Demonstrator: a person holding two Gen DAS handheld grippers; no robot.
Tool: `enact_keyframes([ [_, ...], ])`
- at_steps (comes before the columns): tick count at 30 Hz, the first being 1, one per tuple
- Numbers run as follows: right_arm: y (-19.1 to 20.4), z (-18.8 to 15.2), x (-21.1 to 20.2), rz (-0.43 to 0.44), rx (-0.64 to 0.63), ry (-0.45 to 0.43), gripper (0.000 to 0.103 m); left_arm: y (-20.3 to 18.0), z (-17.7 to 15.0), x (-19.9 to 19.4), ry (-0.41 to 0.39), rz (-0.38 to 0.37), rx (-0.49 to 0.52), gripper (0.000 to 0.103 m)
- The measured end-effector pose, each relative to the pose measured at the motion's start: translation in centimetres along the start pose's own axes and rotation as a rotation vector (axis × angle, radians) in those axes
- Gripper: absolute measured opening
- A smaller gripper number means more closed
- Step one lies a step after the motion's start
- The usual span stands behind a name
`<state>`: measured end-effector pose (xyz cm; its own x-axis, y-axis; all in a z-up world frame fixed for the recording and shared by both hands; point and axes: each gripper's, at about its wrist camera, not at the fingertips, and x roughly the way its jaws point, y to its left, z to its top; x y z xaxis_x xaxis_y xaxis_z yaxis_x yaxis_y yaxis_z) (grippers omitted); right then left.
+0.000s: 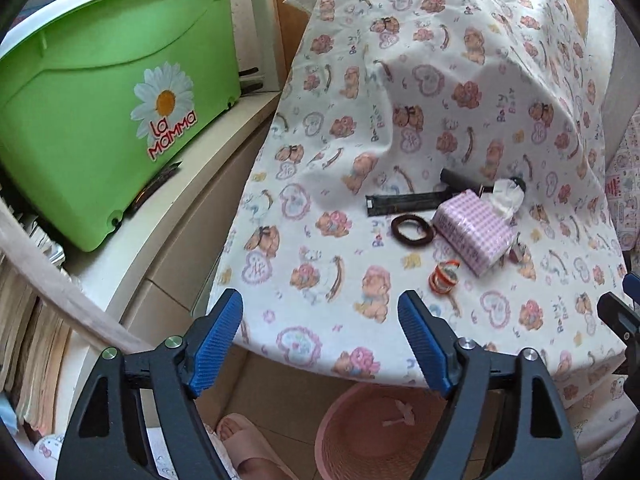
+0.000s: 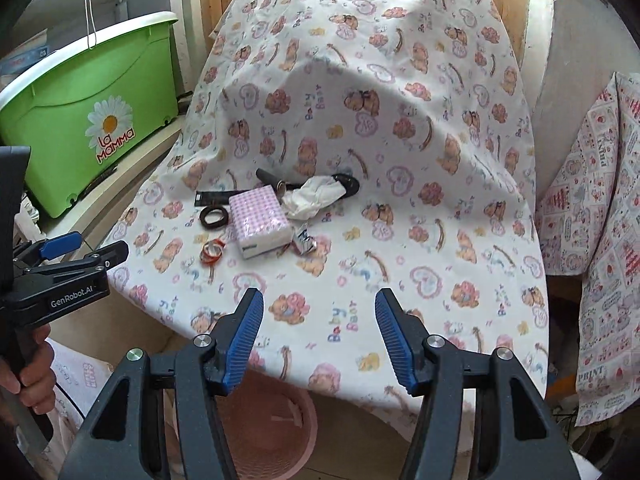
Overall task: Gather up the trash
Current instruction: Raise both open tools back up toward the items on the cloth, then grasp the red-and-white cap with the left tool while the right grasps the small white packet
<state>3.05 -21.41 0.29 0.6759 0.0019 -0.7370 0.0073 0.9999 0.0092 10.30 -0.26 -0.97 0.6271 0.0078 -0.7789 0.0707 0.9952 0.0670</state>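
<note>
1. The left gripper (image 1: 320, 344) hangs over the near edge of a cloth-covered surface, jaws spread wide with nothing between the blue pads (image 1: 218, 344). No earlier view is given, so only this released stance can be told.
2. The right gripper (image 2: 319, 336) is likewise released, its pads (image 2: 394, 340) apart and empty, pointing down and forward over the same printed cloth (image 2: 400, 128).
3. Ahead of both grippers, well beyond their fingertips, lies a small cluster of things on the cloth. A crumpled white tissue (image 2: 314, 196) sits at the far side of it, ahead of the right gripper and slightly to its left.
4. Just beside the tissue, nearer the grippers, lies a pink checked tissue pack (image 2: 260, 220). A small crumpled wrapper (image 2: 304, 240) rests at the pack's right corner.
5. Left of the pack are a brown hair tie (image 2: 214, 216) and, closer in, an orange-and-white ring of tape (image 2: 212, 254).
6. Behind the pack lie a flat black strap (image 1: 404, 202) and a dark tube (image 2: 272, 178); what else lies under the tissue I cannot tell.
7. Below the grippers, under the cloth's edge, stands a pink basket (image 1: 360, 432) with a scrap of paper inside.
8. Left of the left gripper, a green tub (image 1: 100, 120) sits on a white cabinet (image 1: 180, 220).
9. A hand (image 2: 34, 372) holds the left gripper's handle, seen from the right camera.
</note>
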Motion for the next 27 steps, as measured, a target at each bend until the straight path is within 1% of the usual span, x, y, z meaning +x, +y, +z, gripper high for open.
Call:
enact_keyframes([
  [2,-0.5,1.0,0.6,-0.007,0.008,0.002,0.061,-0.2,0.8,0.2,0.005,-0.01,-0.003,0.08],
  [5,-1.2,2.1,1.8,0.007,0.043,0.011,0.061,-0.2,1.6,1.4,0.018,-0.011,-0.009,0.084],
  [9,-1.7,2.7,3.5,0.0,0.065,0.018,0.061,-0.5,2.1,3.2,0.04,-0.027,0.012,0.085],
  [12,-2.1,2.8,4.4,0.006,0.084,0.016,0.061,-0.3,2.3,4.5,0.056,-0.06,0.007,0.084],
  [14,-2.4,2.8,4.9,0.004,0.089,0.017,0.061,-0.2,2.2,5.2,0.081,-0.072,-0.007,0.084],
  [15,-2.5,2.7,5.3,-0.001,0.09,0.02,0.062,-0.2,2.1,5.4,0.089,-0.083,-0.021,0.078],
  [16,-2.6,2.6,5.6,-0.002,0.089,0.027,0.062,-0.3,1.9,5.6,0.101,-0.097,-0.032,0.069],
  [17,-2.7,2.6,6.0,-0.001,0.091,0.037,0.062,-0.6,1.7,5.9,0.121,-0.097,-0.031,0.063],
  [18,-2.7,2.6,6.4,0.005,0.091,0.049,0.062,-0.9,1.6,6.2,0.142,-0.095,-0.026,0.05],
  [19,-2.7,2.5,6.8,0.015,0.088,0.063,0.062,-1.2,1.4,6.5,0.16,-0.098,-0.024,0.045],
  [20,-2.7,2.6,7.2,0.028,0.082,0.08,0.062,-1.5,1.3,6.7,0.172,-0.103,-0.025,0.045],
  [22,-2.6,2.5,7.9,0.053,0.076,0.102,0.062,-2.1,1.2,6.7,0.177,-0.113,-0.027,0.044],
  [24,-2.5,2.5,8.2,0.066,0.071,0.111,0.062,-2.6,1.2,6.3,0.164,-0.126,-0.023,0.045],
  [26,-2.3,2.5,8.4,0.076,0.056,0.119,0.062,-3.3,1.2,5.7,0.151,-0.141,0.005,0.06],
  [27,-2.2,2.4,8.5,0.078,0.048,0.121,0.062,-3.7,1.1,5.5,0.143,-0.136,0.023,0.076],
])
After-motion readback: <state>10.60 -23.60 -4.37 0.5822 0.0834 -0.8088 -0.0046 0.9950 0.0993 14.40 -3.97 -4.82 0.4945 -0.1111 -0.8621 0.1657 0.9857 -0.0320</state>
